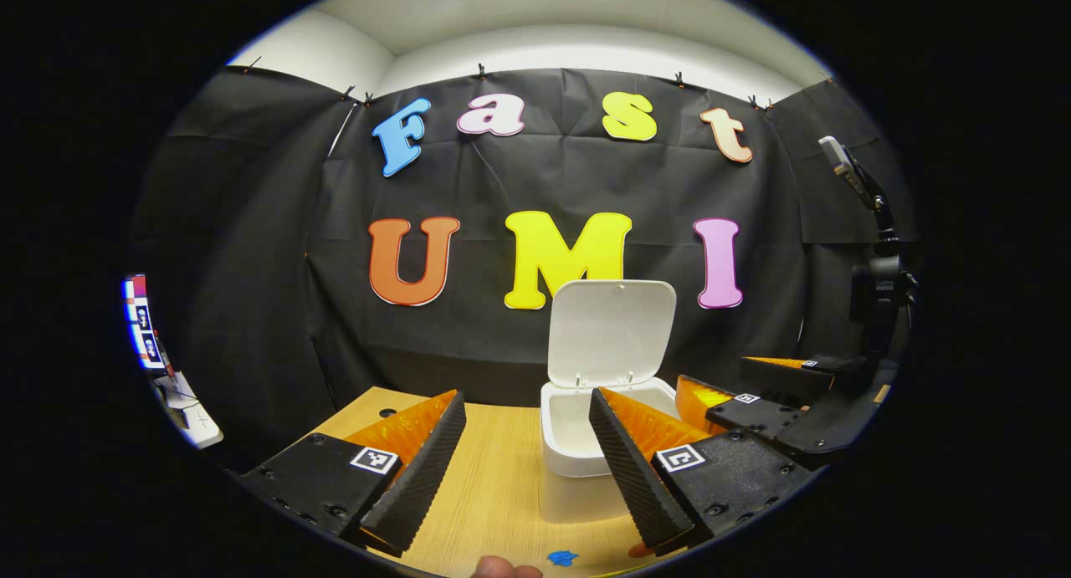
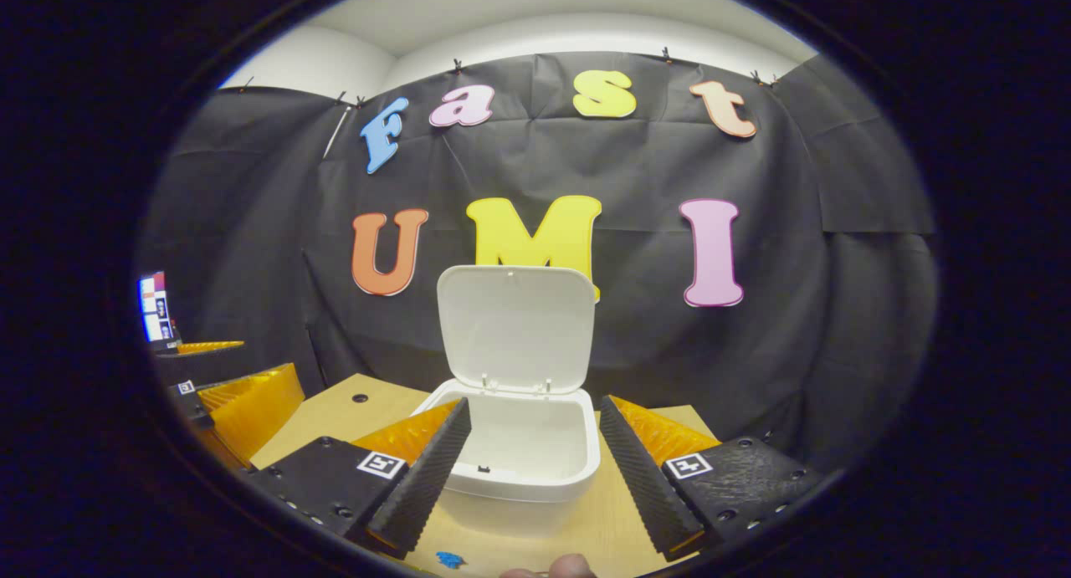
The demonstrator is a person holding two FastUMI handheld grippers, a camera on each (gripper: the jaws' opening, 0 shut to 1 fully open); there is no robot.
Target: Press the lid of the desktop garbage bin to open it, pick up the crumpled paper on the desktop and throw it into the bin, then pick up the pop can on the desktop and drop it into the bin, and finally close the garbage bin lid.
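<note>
1. Right gripper was released, empty, just before the bin.
2. Left gripper was spread, empty, left of the bin.
3. Lid stood upright; the bin's bottom was hidden.

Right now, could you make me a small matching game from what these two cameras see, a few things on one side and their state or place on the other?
Things:
1. bin lid
2. garbage bin
3. left gripper
4. blue scrap

States or places:
A. jaws apart, holding nothing
B. standing upright, swung open
C. lying on the desktop at the near edge
D. white, open at the top

Pairs: 1-B, 2-D, 3-A, 4-C
</note>
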